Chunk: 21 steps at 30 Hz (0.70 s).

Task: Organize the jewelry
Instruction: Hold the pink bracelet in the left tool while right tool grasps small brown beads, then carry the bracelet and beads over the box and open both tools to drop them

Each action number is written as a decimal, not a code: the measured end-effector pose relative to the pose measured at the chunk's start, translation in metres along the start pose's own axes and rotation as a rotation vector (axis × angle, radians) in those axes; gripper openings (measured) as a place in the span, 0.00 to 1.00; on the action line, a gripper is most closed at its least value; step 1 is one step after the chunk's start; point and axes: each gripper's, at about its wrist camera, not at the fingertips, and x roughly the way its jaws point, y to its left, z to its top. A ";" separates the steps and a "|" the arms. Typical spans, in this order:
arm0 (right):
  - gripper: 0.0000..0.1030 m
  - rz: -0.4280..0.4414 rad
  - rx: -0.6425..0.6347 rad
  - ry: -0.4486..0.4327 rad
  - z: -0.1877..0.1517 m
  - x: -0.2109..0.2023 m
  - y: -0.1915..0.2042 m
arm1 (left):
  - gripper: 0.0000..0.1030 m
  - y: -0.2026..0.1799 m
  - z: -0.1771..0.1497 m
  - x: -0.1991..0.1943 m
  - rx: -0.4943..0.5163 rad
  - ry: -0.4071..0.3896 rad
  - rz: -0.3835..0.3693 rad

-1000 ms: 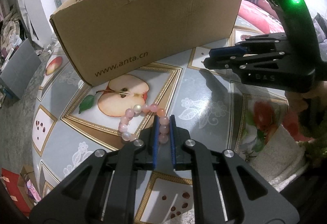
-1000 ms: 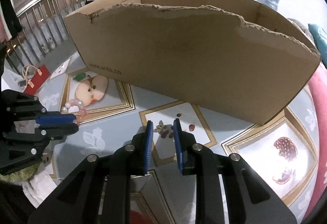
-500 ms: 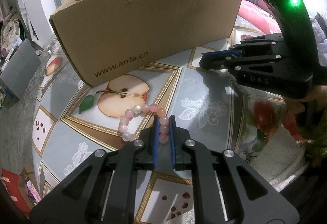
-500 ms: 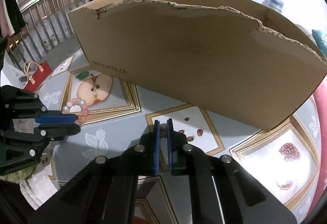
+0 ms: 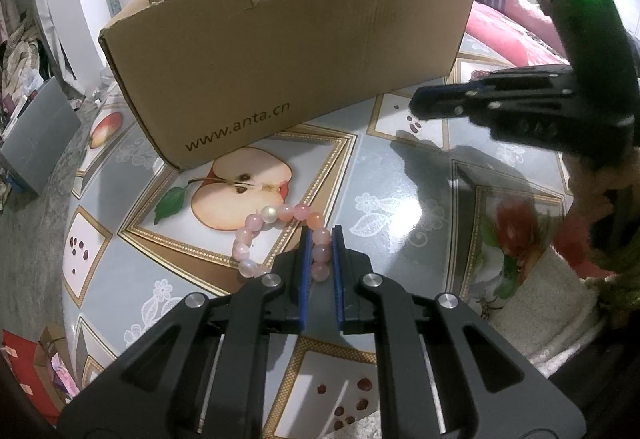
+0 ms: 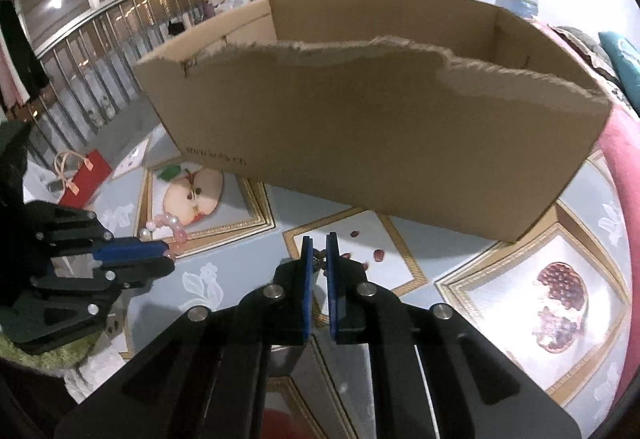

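Left wrist view: closest to the camera, the left gripper (image 5: pixel 320 239) has its two blue-padded fingers pinched on a bracelet (image 5: pixel 280 235) of pale pink beads. The beads between the pads show, and the rest of the loop curves out to the left and lies on the table (image 5: pixel 384 199), whose patterned cloth carries a printed halved apple. The near part of the loop is hidden behind the gripper body.

Right wrist view: the right gripper (image 6: pixel 319 251) has its fingers drawn close together, with only a narrow slit between the pads. Something small and dark sits in that slit, possibly a piece of jewelry, but it is too small and blurred to name. Just beyond the tips lie a few small reddish specks; whether they are loose pieces or part of the cloth's print is unclear.

Farther back stands a cardboard box (image 6: pixel 380 127), open at the top with a torn front rim. Its front wall hides the floor of the box from both cameras, so what is in it cannot be told; only bare inner walls show. In the left wrist view the right gripper (image 5: pixel 424 103) hangs above the table in front of the box's right end. Beyond lie bedding and hanging cloth, cut off by the round edge of the lens.
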 end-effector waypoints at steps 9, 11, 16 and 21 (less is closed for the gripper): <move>0.06 0.029 0.056 -0.072 0.010 -0.028 -0.006 | 0.08 0.006 -0.004 -0.013 -0.020 -0.039 -0.014; 0.06 0.040 0.067 -0.096 0.015 -0.037 -0.007 | 0.08 0.012 -0.003 -0.021 -0.050 -0.061 -0.020; 0.06 0.071 0.097 -0.138 0.028 -0.052 -0.010 | 0.08 0.038 0.007 -0.047 -0.165 -0.134 -0.070; 0.06 0.116 0.117 -0.173 0.046 -0.064 -0.013 | 0.08 0.061 0.023 -0.077 -0.256 -0.221 -0.191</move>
